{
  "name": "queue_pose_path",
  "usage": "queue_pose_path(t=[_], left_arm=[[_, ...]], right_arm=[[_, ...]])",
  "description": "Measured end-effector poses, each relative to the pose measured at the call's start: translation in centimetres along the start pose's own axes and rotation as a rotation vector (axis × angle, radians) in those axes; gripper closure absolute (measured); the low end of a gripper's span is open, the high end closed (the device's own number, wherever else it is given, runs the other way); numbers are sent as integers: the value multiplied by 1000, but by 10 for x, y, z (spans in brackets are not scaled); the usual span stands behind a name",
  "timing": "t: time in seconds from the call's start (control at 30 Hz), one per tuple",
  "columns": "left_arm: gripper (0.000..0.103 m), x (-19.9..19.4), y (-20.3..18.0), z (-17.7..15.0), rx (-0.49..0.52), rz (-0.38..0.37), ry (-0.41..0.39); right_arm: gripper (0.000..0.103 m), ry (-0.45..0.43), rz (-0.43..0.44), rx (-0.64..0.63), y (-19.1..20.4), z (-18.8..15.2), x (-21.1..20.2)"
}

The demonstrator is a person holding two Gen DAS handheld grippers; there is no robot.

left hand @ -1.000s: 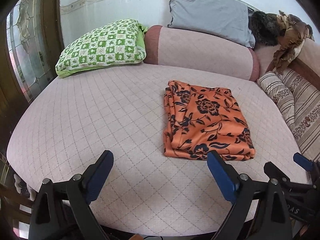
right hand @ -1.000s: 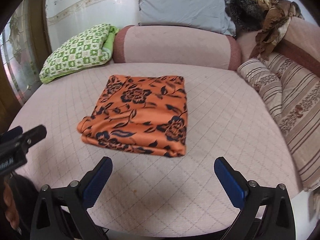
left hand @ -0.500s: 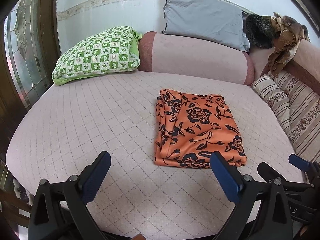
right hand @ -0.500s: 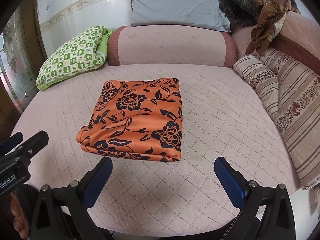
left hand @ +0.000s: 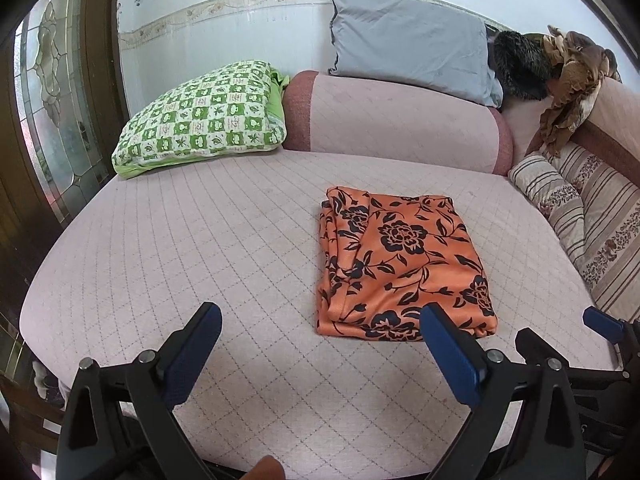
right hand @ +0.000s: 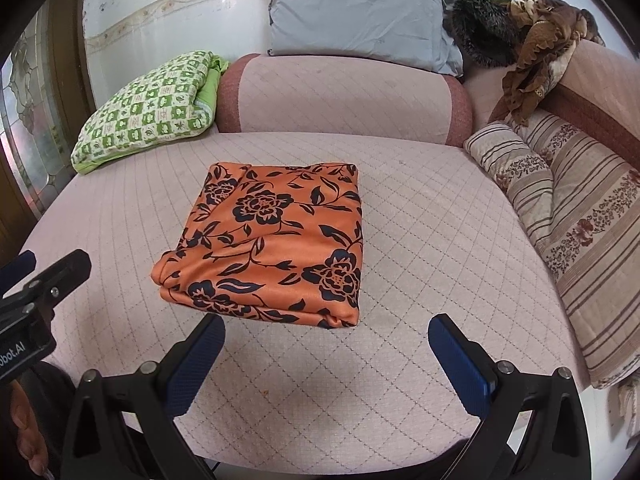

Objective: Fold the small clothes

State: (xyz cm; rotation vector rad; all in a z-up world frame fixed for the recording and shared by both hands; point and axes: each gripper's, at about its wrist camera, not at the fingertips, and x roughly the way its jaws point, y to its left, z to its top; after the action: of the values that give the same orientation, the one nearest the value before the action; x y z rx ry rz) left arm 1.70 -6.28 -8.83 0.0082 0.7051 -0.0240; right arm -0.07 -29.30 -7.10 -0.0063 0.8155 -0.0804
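Note:
An orange garment with a black flower print (left hand: 400, 264) (right hand: 272, 244) lies folded into a flat rectangle on the pink quilted sofa seat (left hand: 200, 248) (right hand: 432, 240). My left gripper (left hand: 320, 344) hangs open over the seat's front part, its right finger just short of the garment's near edge. My right gripper (right hand: 326, 354) is open too, a little back from the garment's near edge. Nothing sits between either pair of fingers. The right gripper's fingers (left hand: 600, 326) show at the right edge of the left wrist view, and the left gripper's fingers (right hand: 60, 272) at the left edge of the right wrist view.
A green checked pillow (left hand: 200, 120) (right hand: 148, 108) lies at the back left. A grey cushion (left hand: 408, 44) (right hand: 360, 16) rests on the pink bolster (left hand: 400, 120). Striped cushions (right hand: 580, 216) and brown cloth (right hand: 536, 40) fill the right side. A glass door (left hand: 52, 120) stands left.
Both grippers have drawn back and tilted up slightly, so the folded garment sits a little lower and farther in each view. The garment itself has not moved. Both stay open.

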Motion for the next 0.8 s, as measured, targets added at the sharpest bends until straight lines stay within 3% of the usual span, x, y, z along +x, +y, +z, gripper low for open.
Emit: queue_pose_path(t=[0.8], left_arm=[[4, 5, -7, 6, 16, 3, 12]], right_arm=[[0, -14, -16, -7, 1, 7, 2]])
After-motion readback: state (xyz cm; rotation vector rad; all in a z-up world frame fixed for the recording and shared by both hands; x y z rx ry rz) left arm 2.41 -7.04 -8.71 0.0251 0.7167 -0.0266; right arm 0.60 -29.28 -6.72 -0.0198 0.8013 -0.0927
